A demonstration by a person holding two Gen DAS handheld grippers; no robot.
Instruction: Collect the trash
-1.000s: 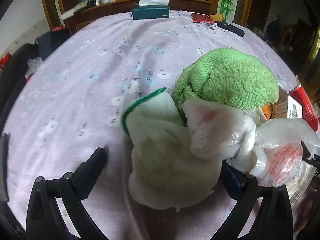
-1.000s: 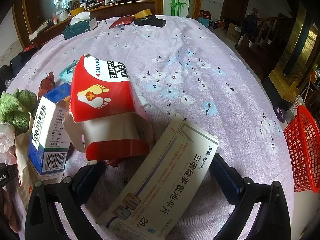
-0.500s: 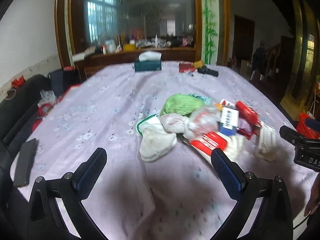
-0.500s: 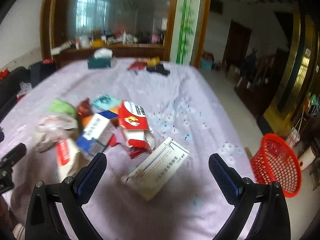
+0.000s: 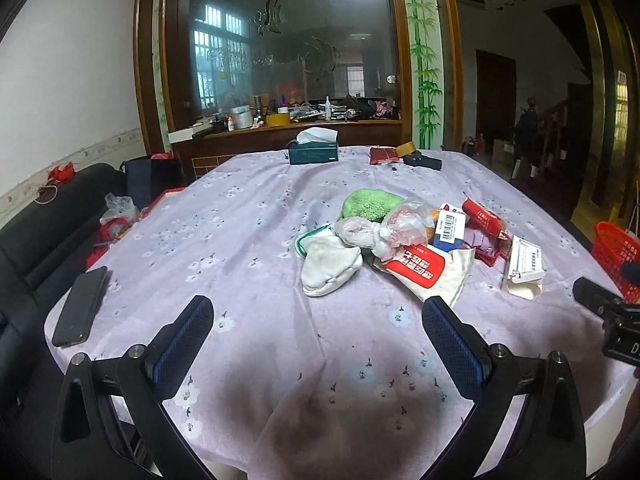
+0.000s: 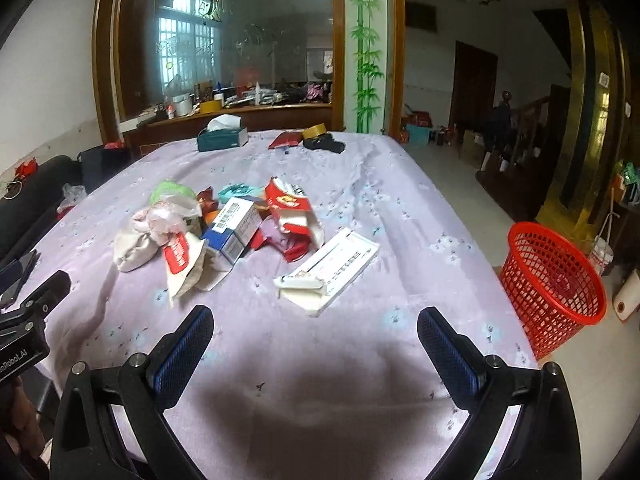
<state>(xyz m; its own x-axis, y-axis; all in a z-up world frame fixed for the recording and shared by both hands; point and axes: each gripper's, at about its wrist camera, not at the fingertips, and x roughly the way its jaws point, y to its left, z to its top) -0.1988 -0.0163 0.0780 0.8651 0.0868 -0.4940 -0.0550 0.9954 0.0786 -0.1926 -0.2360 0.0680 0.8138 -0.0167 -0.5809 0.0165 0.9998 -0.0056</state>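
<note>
A heap of trash lies mid-table on the lilac cloth: a green towel (image 5: pixel 370 203), a white sock (image 5: pixel 328 264), a knotted plastic bag (image 5: pixel 384 230), a red-and-white pouch (image 5: pixel 420 268), a blue-white box (image 6: pixel 236 226), a red carton (image 6: pixel 290 206) and a flat white box (image 6: pixel 330 266). A red mesh basket (image 6: pixel 554 280) stands on the floor to the right of the table. My left gripper (image 5: pixel 318 338) is open and empty, near the table's front edge. My right gripper (image 6: pixel 314 338) is open and empty, short of the white box.
A phone (image 5: pixel 82 306) lies at the table's left front corner. A tissue box (image 5: pixel 314 152), a red packet (image 5: pixel 382 155) and a black object (image 5: pixel 424 160) sit at the far end. A black sofa (image 5: pixel 36 216) stands at the left. A paper roll (image 6: pixel 624 300) lies beside the basket.
Both grippers have pulled back and up from close over the heap to the table's front edge. The whole table and the basket now show. Both stay open and empty.
</note>
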